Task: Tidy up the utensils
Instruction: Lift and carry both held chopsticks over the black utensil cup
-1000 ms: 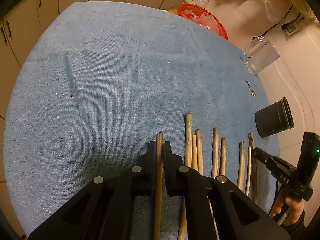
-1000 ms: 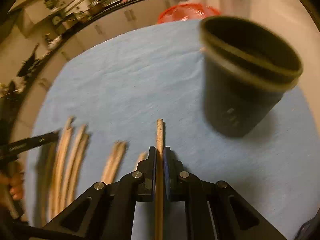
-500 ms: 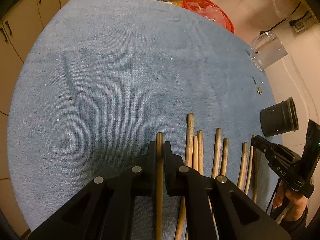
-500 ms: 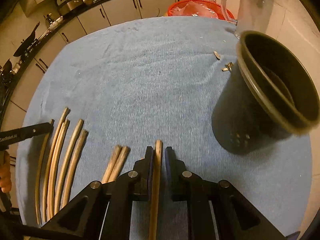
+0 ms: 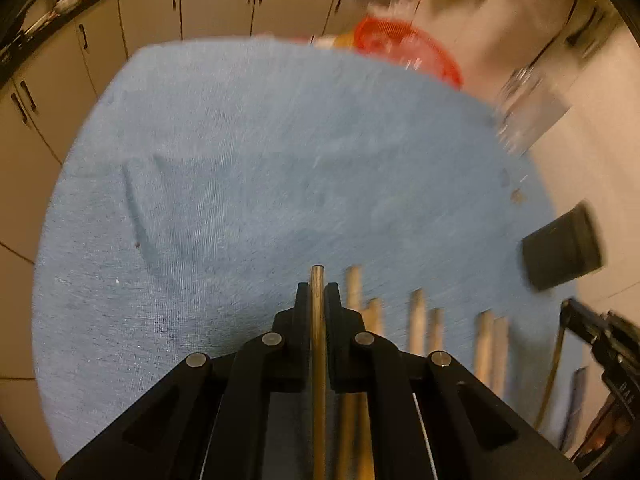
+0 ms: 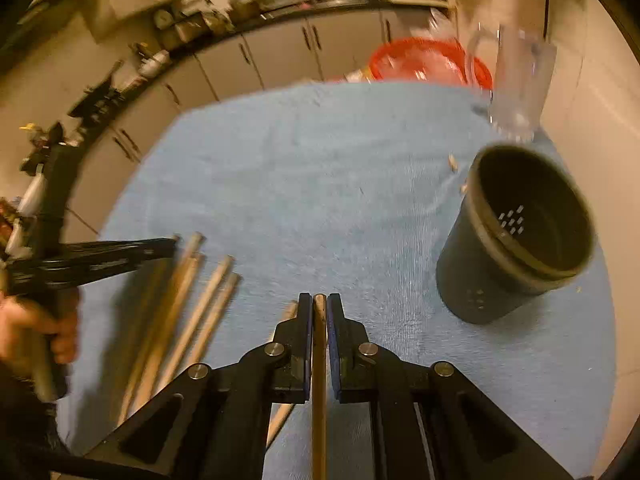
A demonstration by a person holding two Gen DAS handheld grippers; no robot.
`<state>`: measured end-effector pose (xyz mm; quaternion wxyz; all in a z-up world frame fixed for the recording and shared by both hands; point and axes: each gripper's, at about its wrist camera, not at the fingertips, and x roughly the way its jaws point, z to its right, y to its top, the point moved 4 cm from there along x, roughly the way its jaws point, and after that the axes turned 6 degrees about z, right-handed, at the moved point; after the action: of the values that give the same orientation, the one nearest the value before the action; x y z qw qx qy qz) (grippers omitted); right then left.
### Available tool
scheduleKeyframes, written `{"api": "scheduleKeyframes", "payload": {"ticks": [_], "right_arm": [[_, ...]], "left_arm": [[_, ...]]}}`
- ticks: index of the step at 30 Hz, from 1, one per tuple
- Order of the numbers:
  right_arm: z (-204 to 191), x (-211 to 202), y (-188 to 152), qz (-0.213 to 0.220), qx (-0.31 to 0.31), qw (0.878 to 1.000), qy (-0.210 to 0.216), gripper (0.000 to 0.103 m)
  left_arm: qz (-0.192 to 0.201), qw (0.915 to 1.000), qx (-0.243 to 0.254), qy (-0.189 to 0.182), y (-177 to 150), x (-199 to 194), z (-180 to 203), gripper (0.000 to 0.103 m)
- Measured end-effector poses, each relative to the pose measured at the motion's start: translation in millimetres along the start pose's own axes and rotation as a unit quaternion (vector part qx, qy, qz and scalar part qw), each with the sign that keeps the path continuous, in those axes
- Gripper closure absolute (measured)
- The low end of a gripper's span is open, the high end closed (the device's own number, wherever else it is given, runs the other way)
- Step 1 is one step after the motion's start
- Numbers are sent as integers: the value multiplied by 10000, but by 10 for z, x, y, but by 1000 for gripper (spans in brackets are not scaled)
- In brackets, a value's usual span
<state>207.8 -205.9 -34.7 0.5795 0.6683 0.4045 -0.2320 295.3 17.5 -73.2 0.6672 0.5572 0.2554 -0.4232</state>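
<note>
My left gripper is shut on a wooden chopstick and holds it above the blue cloth. Several more chopsticks lie in a row on the cloth to its right. My right gripper is shut on another chopstick, raised over the cloth. The dark utensil holder stands upright to its right, empty inside; it also shows in the left wrist view. Loose chopsticks lie at the left of the right wrist view, beside my left gripper's body.
A round table with a blue cloth carries everything. A red basket and a clear glass jug stand at the far edge. Small scraps lie near the holder. Cabinets run behind the table.
Both grippers have lifted and tilted back with their chopsticks. The view shows more of the cabinets. The utensil holder now sits farther to the right of the right gripper.
</note>
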Motion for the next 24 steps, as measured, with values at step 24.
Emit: {"api": "scheduleKeyframes", "payload": {"ticks": [24], "right_arm": [[-47, -1969, 965, 2223, -247, 9741, 323, 96]], "left_arm": [[3732, 9255, 330, -559, 693, -1873, 1099, 97]]}}
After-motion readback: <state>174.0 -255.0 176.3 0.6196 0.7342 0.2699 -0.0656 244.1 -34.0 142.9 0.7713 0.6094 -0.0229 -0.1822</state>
